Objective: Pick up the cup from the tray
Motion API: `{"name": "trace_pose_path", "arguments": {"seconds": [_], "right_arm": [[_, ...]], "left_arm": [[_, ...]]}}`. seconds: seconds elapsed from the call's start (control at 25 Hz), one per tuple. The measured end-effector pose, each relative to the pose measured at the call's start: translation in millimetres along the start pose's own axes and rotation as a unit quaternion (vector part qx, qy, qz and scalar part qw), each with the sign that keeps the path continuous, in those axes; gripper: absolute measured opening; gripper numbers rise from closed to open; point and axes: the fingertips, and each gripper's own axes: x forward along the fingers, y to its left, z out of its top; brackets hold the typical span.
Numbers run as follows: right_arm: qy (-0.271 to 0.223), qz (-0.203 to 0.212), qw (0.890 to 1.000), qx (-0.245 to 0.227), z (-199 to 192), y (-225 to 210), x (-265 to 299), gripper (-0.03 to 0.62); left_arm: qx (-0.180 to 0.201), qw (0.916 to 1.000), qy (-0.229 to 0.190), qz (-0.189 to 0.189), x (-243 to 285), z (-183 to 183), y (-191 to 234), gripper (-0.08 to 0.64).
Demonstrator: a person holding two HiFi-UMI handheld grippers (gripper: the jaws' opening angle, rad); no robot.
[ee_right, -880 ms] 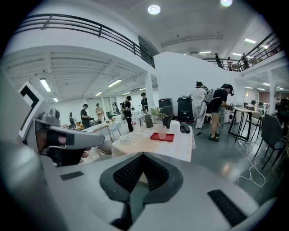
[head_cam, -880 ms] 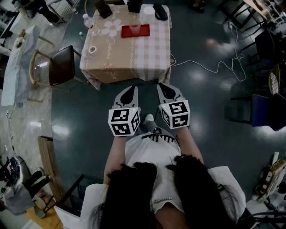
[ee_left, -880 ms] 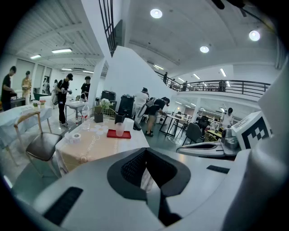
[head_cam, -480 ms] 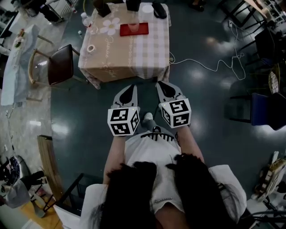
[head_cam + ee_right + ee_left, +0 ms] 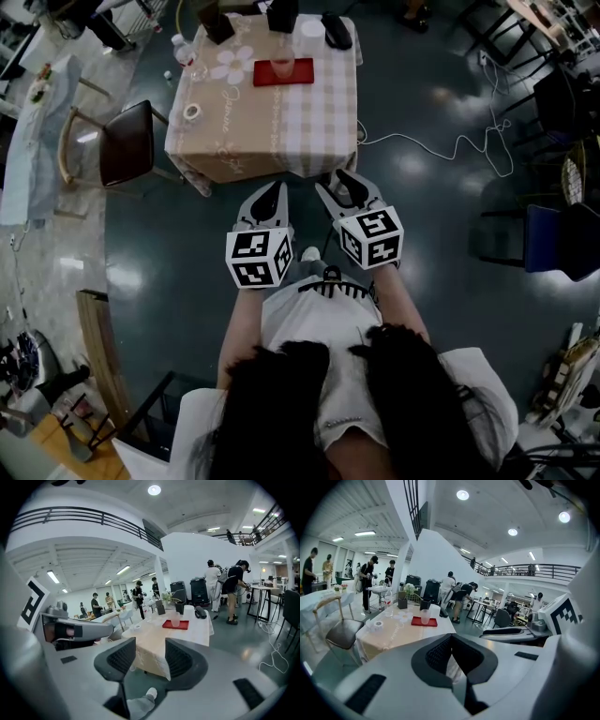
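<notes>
Cup [image 5: 282, 66] stands on the red tray [image 5: 300, 75] on the surface [image 5: 272, 127], at 12 o'clock, well apart from me. My left gripper [image 5: 269, 192] is clenched on nothing. My right gripper [image 5: 343, 183] is released, jaws apart, empty.

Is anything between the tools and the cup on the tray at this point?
Nothing visible. The clear plastic cup stands on the flat red tray; between it and the left tool and right tool lie only dark floor and bare checked tablecloth.
</notes>
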Motion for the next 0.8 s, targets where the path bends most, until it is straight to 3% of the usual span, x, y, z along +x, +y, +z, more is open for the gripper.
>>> {"name": "trace_pose_path", "arguments": {"seconds": [0.32, 0.8], "right_arm": [[-0.018, -0.005, 1.0, 0.006, 25.4, -13.6, 20.1, 0.195], [0.012, -0.011, 1.0, 0.004, 50.2, -47.5, 85.1, 0.262]], "left_arm": [[-0.007, 1.0, -0.001, 0.003, 23.4, 20.3, 19.9, 0.008], [-0.014, 0.9998, 0.017, 0.0, 90.3, 51.7, 60.4, 0.008]]}}
